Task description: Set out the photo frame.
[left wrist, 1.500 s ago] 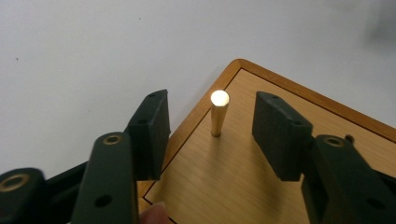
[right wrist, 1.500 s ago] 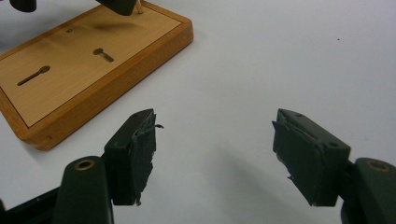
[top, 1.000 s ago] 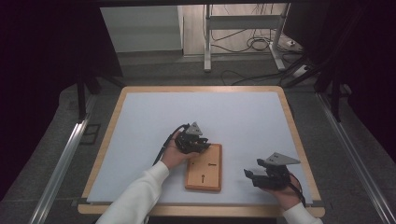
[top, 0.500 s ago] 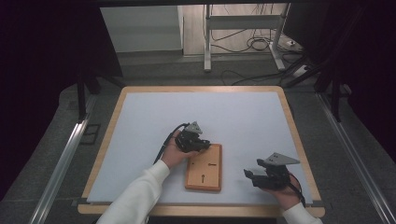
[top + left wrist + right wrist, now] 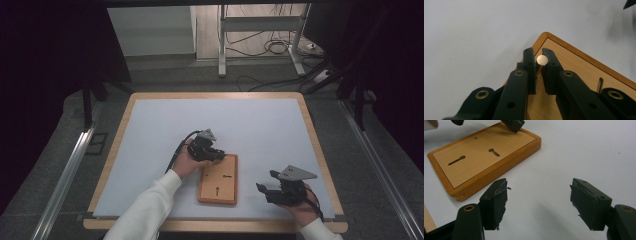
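From the high view, the left gripper (image 5: 212, 152) sits at the far left corner of the board (image 5: 218, 179), working there, while the right gripper (image 5: 280, 191) waits just right of the board, out of the way.

In the left gripper view, the jaws have just been closing and now pinch a metal pin (image 5: 542, 60) upright over the board's corner, likely to seat it.

In the right gripper view, the jaws gape with nothing between them, right of the board (image 5: 484, 157) with its two keyhole slots (image 5: 456, 160).

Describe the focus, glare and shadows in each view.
High view: bright white table, surroundings nearly black. Left gripper view: brass pin glares between the left gripper jaws, whose near arms blur. Right gripper view: wooden board sharp, soft shadows under the right gripper.
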Available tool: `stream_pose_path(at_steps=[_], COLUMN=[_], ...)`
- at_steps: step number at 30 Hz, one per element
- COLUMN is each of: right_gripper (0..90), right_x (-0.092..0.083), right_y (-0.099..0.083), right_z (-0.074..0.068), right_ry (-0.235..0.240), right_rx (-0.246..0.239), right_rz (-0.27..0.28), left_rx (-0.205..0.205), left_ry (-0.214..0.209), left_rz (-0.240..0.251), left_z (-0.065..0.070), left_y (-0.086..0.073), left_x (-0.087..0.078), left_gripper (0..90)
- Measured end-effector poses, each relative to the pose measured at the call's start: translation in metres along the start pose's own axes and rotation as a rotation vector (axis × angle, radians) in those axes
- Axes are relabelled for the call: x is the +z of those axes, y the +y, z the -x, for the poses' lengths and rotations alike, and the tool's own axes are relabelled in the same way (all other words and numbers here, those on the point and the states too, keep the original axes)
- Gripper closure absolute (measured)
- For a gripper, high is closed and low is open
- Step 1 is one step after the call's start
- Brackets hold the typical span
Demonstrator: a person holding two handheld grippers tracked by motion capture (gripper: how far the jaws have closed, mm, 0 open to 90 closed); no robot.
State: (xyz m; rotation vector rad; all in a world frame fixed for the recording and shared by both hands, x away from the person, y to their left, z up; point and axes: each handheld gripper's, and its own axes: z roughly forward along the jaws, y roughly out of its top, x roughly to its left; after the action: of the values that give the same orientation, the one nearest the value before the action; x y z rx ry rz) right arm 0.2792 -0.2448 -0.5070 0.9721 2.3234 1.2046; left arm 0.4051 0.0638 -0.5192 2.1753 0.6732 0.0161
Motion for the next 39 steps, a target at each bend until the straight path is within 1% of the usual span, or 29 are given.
stream_pose_path(at_steps=[6, 7, 9, 10, 13, 16, 17, 18, 19, 20, 22, 23, 24, 25, 26, 27, 30, 31, 33, 35, 36, 38, 39], right_gripper=[30.4, 30.4, 30.4, 30.4, 29.9, 28.3, 27.5, 26.5, 26.5, 25.7, 23.5, 21.0, 19.9, 19.9, 19.0, 18.1, 16.2, 16.2, 14.6, 13.8, 13.8, 13.8, 13.8], right_x=[0.000, -0.001, -0.001, 0.000, 0.001, 0.003, 0.003, 0.005, 0.005, 0.006, 0.008, 0.009, 0.010, 0.010, 0.011, 0.012, 0.016, 0.016, 0.019, 0.023, 0.025, 0.026, 0.027], right_y=[0.001, 0.002, 0.002, 0.003, 0.003, 0.005, 0.006, 0.007, 0.007, 0.007, 0.008, 0.010, 0.011, 0.011, 0.012, 0.013, 0.014, 0.014, 0.015, 0.016, 0.018, 0.018, 0.019], right_z=[-0.003, -0.005, -0.006, -0.008, -0.012, -0.019, -0.021, -0.027, -0.027, -0.030, -0.037, -0.042, -0.044, -0.044, -0.047, -0.051, -0.061, -0.061, -0.068, -0.074, -0.078, -0.081, -0.086], right_ry=[0.002, 0.004, 0.005, 0.007, 0.008, 0.016, 0.018, 0.022, 0.022, 0.023, 0.013, -0.001, -0.010, -0.010, -0.016, -0.023, -0.033, -0.033, -0.040, -0.038, -0.034, -0.029, -0.017], right_rx=[-0.017, -0.027, -0.032, -0.045, -0.059, -0.083, -0.095, -0.118, -0.118, -0.132, -0.160, -0.185, -0.198, -0.198, -0.212, -0.240, -0.288, -0.288, -0.325, -0.350, -0.363, -0.369, -0.396], right_rz=[0.015, 0.024, 0.026, 0.028, 0.023, 0.012, 0.007, -0.006, -0.006, -0.010, -0.019, -0.021, -0.026, -0.026, -0.027, -0.035, -0.049, -0.049, -0.067, -0.070, -0.071, -0.073, -0.082], left_rx=[-0.006, -0.008, -0.008, -0.015, -0.011, -0.026, -0.026, -0.028, -0.028, -0.035, -0.039, -0.046, -0.053, -0.053, -0.047, -0.051, -0.061, -0.061, -0.061, -0.060, -0.066, -0.072, -0.084], left_ry=[-0.013, -0.020, -0.022, -0.027, -0.032, -0.047, -0.050, -0.055, -0.055, -0.058, -0.066, -0.074, -0.079, -0.079, -0.082, -0.087, -0.099, -0.099, -0.108, -0.109, -0.114, -0.117, -0.123], left_rz=[-0.002, -0.004, -0.006, -0.008, -0.011, -0.015, -0.017, -0.019, -0.019, -0.016, -0.015, -0.013, -0.011, -0.011, -0.016, -0.019, -0.024, -0.024, -0.028, -0.032, -0.034, -0.034, -0.035], left_z=[-0.002, -0.003, -0.003, -0.004, -0.005, -0.007, -0.008, -0.009, -0.009, -0.009, -0.011, -0.013, -0.013, -0.013, -0.015, -0.016, -0.017, -0.017, -0.018, -0.019, -0.020, -0.021, -0.022], left_y=[0.001, 0.001, 0.001, 0.001, 0.002, 0.003, 0.003, 0.003, 0.003, 0.003, 0.003, 0.003, 0.003, 0.003, 0.003, 0.004, 0.005, 0.005, 0.006, 0.006, 0.006, 0.006, 0.007], left_x=[0.000, 0.000, 0.000, 0.000, 0.000, 0.000, 0.000, 0.000, 0.000, 0.000, 0.000, 0.000, 0.000, 0.000, 0.000, 0.000, 0.000, 0.000, 0.000, 0.000, 0.000, 0.000, 0.000], left_gripper=[81.9, 81.9, 81.9, 82.0, 82.1, 82.2, 82.2, 82.3, 82.3, 82.3, 82.1, 82.1, 82.0, 82.0, 82.0, 82.0, 82.1, 81.9, 81.8, 81.5, 81.5, 81.6, 81.9])
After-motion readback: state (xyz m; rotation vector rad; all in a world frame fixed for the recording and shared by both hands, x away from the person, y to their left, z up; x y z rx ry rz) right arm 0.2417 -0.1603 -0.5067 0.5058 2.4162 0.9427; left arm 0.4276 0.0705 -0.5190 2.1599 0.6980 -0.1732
